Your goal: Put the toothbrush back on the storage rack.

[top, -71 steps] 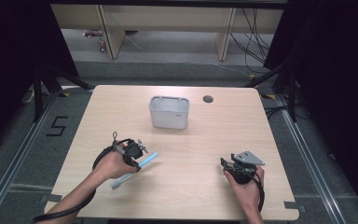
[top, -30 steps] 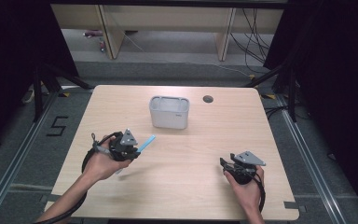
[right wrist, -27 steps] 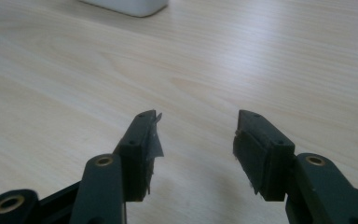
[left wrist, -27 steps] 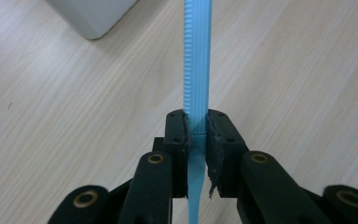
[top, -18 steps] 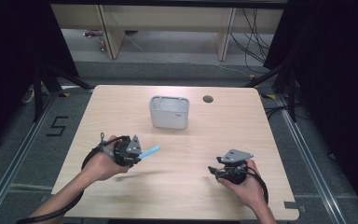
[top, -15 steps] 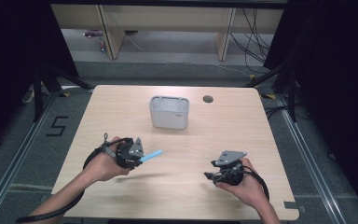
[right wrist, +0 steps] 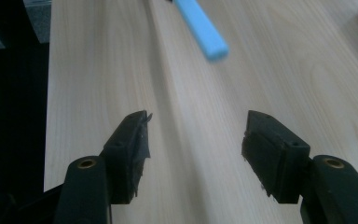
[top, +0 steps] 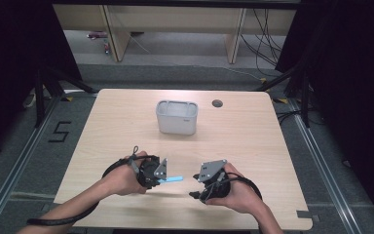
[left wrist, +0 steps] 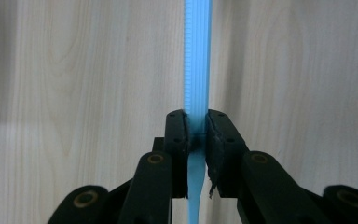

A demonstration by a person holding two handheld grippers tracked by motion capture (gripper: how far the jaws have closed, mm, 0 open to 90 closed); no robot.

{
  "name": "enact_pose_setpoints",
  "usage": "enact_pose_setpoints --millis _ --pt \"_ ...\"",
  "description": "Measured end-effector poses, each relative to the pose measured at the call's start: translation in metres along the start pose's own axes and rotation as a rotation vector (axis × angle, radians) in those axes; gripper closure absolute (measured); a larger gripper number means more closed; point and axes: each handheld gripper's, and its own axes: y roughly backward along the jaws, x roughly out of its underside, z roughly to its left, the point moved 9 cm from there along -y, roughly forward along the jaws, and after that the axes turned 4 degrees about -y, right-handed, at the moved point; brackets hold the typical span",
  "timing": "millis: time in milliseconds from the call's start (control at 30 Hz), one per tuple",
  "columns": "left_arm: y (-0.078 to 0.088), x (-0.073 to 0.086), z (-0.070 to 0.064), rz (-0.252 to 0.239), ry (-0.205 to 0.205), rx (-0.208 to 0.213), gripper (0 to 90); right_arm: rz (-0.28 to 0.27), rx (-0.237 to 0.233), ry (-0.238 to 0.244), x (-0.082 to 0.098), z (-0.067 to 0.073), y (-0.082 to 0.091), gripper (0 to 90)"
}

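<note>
Left gripper (top: 161,176): black two-jaw tool, jaws clamped on a flat ribbed light-blue plastic strip (left wrist: 197,70), which juts rightward just above the pale wooden table (top: 253,131). Right gripper (top: 198,189): jaws have just been opening, now spread wide with nothing between, facing the strip's free tip. Grey rectangular plastic bin (top: 177,117): well apart, at the table's far middle.

Grey bin (top: 177,118) upright at table (top: 253,141) centre-back. Dark round hole (top: 217,103) just right of it. Floor tape "5" (top: 62,131) left of table.
</note>
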Motion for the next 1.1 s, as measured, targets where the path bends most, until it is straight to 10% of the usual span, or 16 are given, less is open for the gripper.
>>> enact_pose_setpoints --millis 1100 --pt "-0.004 -0.022 -0.017 0.009 -0.090 0.039 78.4 -0.067 -0.117 0.080 -0.023 0.016 -0.023 66.7"
